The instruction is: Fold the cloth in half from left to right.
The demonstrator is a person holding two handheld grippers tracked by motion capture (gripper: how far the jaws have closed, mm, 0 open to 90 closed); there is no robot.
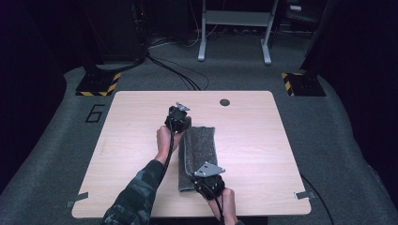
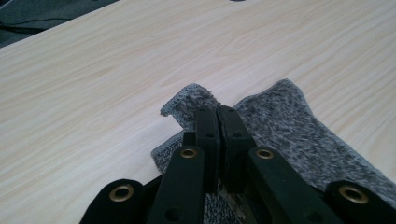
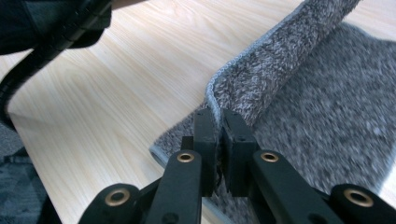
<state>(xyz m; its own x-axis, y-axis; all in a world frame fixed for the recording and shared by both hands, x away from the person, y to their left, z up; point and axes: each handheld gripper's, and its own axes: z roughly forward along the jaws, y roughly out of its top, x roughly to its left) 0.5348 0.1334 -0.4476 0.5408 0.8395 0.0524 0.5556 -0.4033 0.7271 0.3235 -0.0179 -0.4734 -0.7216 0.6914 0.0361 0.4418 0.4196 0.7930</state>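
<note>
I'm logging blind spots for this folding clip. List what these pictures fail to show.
- High view: the left gripper and right gripper cover their own jaw tips, hiding their grip on the grey fuzzy cloth.
- Right gripper view: the cloth's lifted fold runs off the top edge.
- Left gripper view: the gripper's black links hide the cloth's near part.
- High view: the small dark round spot on the light wooden table is too small to identify.

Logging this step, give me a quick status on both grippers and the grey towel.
Left gripper shut on grey towel far corner. Right gripper shut on its near edge, lifted and folding over. Table around it bare, nothing in the way.
</note>
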